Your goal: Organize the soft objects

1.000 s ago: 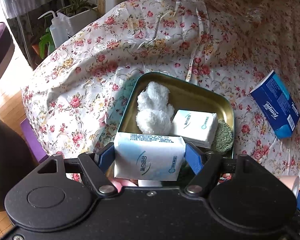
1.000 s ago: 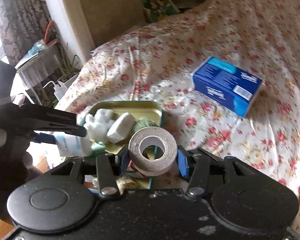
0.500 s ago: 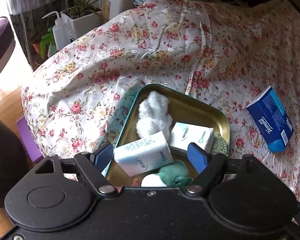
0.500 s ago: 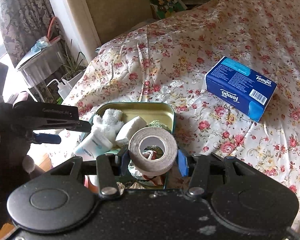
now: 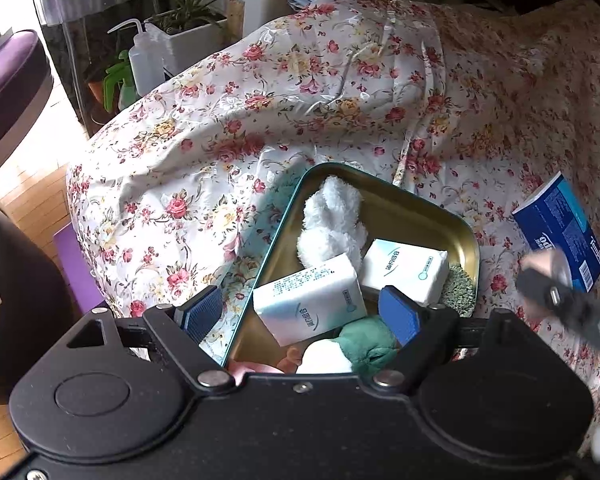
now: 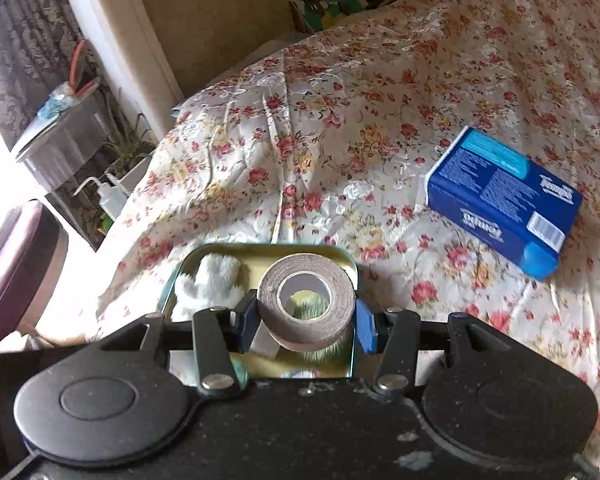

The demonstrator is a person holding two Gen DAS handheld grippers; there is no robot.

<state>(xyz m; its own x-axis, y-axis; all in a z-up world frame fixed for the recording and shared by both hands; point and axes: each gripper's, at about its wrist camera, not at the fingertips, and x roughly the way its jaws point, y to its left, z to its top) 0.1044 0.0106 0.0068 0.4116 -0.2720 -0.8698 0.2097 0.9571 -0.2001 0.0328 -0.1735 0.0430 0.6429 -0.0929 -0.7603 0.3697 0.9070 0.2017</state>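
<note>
A teal metal tin [image 5: 380,184] lies on the flowered bedspread. Inside it are a white plush toy [image 5: 332,220], two white tissue packs [image 5: 312,300] [image 5: 404,268], a green scrubber [image 5: 458,292] and a green soft toy [image 5: 366,344]. My left gripper [image 5: 300,312] hovers open above the tin's near end, and the nearer pack lies loose below its blue pads. My right gripper [image 6: 306,320] is shut on a grey roll of tape [image 6: 306,300], held over the tin [image 6: 260,248] beside the white plush toy [image 6: 212,280].
A blue Tempo tissue box [image 6: 504,204] lies on the bedspread to the right of the tin. The bed's edge drops off at the left to a wooden floor with a squeeze bottle [image 5: 144,64], potted plants and a purple stool [image 5: 8,76].
My left gripper opened and let go of the tissue pack, which now lies in the tin. My right gripper carried the tape roll over the tin.
</note>
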